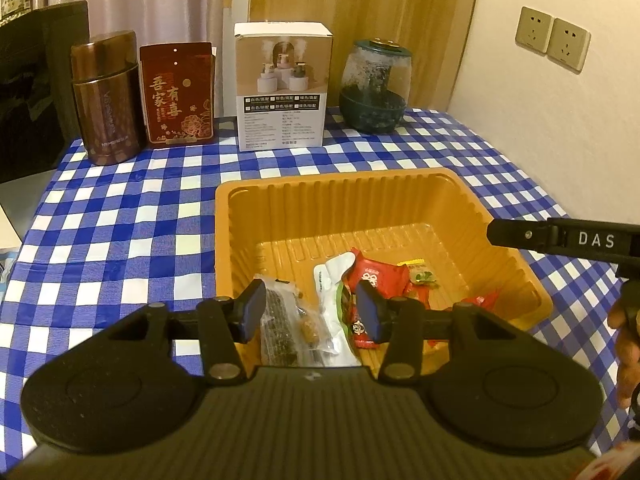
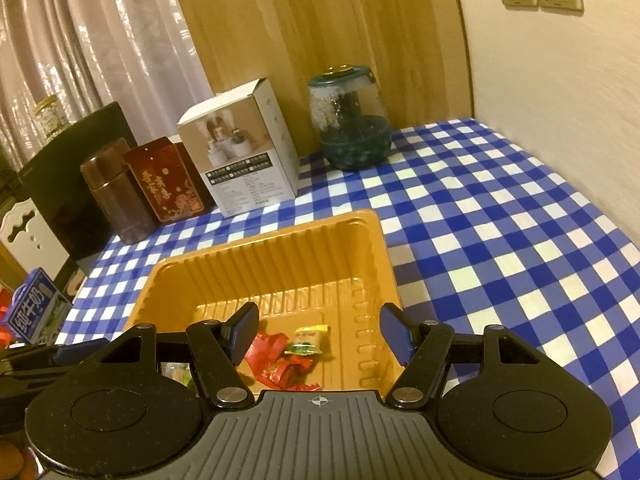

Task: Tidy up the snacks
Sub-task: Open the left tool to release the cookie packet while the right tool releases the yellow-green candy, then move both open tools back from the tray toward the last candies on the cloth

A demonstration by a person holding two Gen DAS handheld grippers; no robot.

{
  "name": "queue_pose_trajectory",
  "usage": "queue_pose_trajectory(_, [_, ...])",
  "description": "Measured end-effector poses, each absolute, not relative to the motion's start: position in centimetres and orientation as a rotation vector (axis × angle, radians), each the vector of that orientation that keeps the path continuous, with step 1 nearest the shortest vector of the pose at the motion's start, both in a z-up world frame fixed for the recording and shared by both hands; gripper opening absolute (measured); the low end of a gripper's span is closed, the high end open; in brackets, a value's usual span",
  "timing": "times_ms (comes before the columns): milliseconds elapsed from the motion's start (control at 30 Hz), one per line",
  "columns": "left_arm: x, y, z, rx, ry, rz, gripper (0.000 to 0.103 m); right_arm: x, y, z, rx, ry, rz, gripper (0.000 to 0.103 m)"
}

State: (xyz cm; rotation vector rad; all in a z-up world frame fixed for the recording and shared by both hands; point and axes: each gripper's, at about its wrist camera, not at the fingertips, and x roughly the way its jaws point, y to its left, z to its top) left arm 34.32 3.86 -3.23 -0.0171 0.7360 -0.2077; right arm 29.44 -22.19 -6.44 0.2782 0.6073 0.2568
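An orange plastic tray (image 1: 248, 216) sits on the blue-checked table and holds several snack packets. My left gripper (image 1: 311, 311) is open above the tray's near edge, over a clear packet with a dark bar (image 1: 280, 326), a white packet (image 1: 330, 280) and a red packet (image 1: 384, 276). A small yellow-green candy (image 1: 424, 274) lies further in. My right gripper (image 2: 320, 334) is open over the tray (image 2: 280, 248), above red wrappers (image 2: 276, 360) and the yellow-green candy (image 2: 310, 338). Neither gripper holds anything. The right gripper's finger (image 1: 560, 238) shows at the right edge of the left wrist view.
Along the back stand a brown canister (image 1: 106, 100), a red box (image 1: 180, 94), a white carton (image 1: 282, 86) and a dark green glass jar (image 1: 376, 88). A wall with sockets (image 1: 552, 38) is on the right. A blue milk carton (image 2: 34, 310) sits off the table's left.
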Motion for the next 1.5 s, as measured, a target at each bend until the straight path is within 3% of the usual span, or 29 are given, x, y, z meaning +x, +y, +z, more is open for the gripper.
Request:
queue_pose_trajectory(967, [25.5,4.1,-2.3,-0.048,0.714,-0.216,0.046,22.2,-25.9,-7.4,0.247,0.636,0.185,0.067])
queue_pose_trajectory(1500, [22.1,2.3,-4.1,0.019,0.765,-0.290,0.048,17.7,-23.3,-12.1,-0.083,0.703,0.393,0.067])
